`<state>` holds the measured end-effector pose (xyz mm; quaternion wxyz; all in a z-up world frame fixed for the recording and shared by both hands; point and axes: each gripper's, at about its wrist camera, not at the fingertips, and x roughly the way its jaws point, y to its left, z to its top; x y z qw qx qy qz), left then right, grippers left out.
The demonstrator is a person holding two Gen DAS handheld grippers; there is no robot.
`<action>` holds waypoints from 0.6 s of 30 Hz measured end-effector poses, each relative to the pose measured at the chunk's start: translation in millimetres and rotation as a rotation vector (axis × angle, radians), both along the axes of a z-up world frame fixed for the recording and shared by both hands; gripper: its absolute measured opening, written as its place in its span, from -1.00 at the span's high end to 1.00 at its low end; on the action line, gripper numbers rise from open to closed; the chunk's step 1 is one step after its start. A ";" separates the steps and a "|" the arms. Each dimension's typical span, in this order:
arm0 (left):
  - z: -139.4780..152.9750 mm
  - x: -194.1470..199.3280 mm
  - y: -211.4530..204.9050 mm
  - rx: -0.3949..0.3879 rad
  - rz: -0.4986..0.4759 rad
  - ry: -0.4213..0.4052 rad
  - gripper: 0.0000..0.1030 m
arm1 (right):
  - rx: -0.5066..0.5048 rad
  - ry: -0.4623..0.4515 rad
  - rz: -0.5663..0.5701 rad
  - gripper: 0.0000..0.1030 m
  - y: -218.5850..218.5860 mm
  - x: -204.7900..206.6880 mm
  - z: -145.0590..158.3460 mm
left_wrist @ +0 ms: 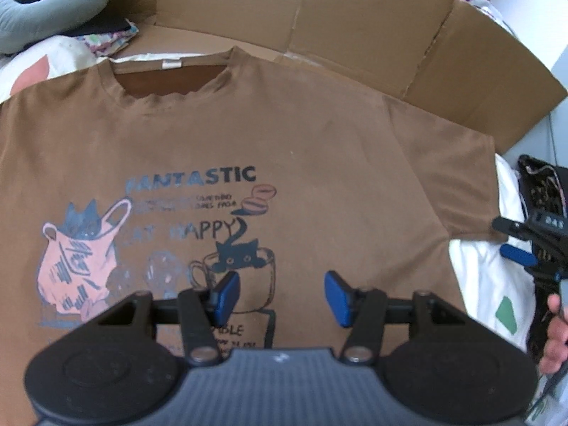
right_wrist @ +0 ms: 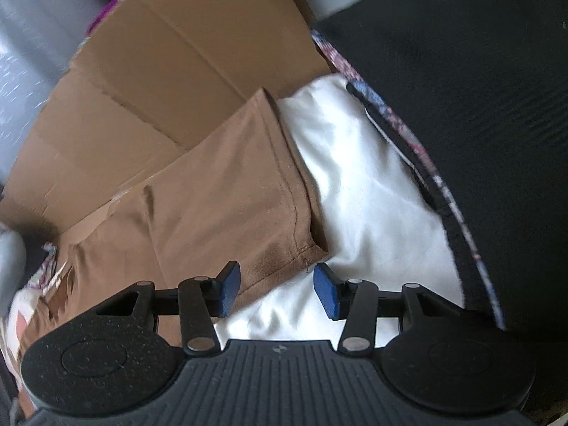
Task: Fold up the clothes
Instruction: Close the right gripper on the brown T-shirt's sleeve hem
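A brown T-shirt [left_wrist: 319,135] with a cat and "FANTASTIC" print lies flat, face up, collar away from me, on a white sheet. My left gripper [left_wrist: 282,298] is open and empty, hovering over the lower print. My right gripper [right_wrist: 277,289] is open and empty, with its jaws either side of the hem corner of the shirt's right sleeve [right_wrist: 245,191]. The right gripper also shows at the right edge of the left wrist view [left_wrist: 522,245], just beyond the sleeve.
Flattened cardboard [left_wrist: 355,25] lies behind the shirt, also seen in the right wrist view [right_wrist: 159,71]. A grey-blue cushion [left_wrist: 46,3] sits at the far left. A black fabric mass [right_wrist: 479,106] with a patterned edge lies to the right on the white sheet [right_wrist: 369,184].
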<state>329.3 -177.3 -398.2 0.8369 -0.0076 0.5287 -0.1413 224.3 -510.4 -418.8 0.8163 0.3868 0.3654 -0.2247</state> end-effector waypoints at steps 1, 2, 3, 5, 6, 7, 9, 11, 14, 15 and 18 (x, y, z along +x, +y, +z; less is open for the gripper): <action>-0.4 -0.2 1.0 -0.002 0.000 0.001 -0.07 | 0.032 0.004 -0.023 0.07 -2.5 1.6 -2.3; -0.9 -0.6 1.4 -0.002 -0.001 0.002 -0.07 | 0.057 0.007 -0.040 0.09 -4.4 2.9 -4.2; -1.5 -0.9 1.8 -0.002 -0.002 0.004 -0.07 | 0.079 0.008 -0.055 0.09 -5.9 4.3 -5.7; -2.8 -1.7 2.8 -0.003 -0.004 0.006 -0.07 | 0.090 0.007 -0.065 0.12 -6.2 7.7 -6.1; -3.8 -2.2 3.8 -0.003 -0.005 0.007 -0.07 | 0.085 0.008 -0.062 0.17 -5.6 9.7 -6.1; -4.6 -2.6 4.7 -0.004 -0.005 0.008 -0.07 | 0.079 0.010 -0.060 0.22 -5.0 11.6 -6.0; -5.9 -2.2 6.0 -0.003 -0.002 0.010 -0.07 | 0.077 0.006 -0.057 0.27 -3.9 13.4 -5.5; -7.3 -1.9 7.4 -0.002 0.001 0.012 -0.07 | 0.077 -0.003 -0.053 0.40 -2.8 14.1 -4.2; -9.5 -1.2 8.9 -0.004 0.007 0.017 -0.07 | 0.053 -0.014 -0.044 0.57 0.6 13.8 0.0; -10.1 -1.1 8.7 -0.006 0.007 0.019 -0.07 | 0.051 -0.013 -0.044 0.57 0.9 13.5 0.1; -11.6 -0.8 8.1 -0.010 0.006 0.022 -0.07 | 0.064 0.000 -0.051 0.54 -1.0 12.4 -3.2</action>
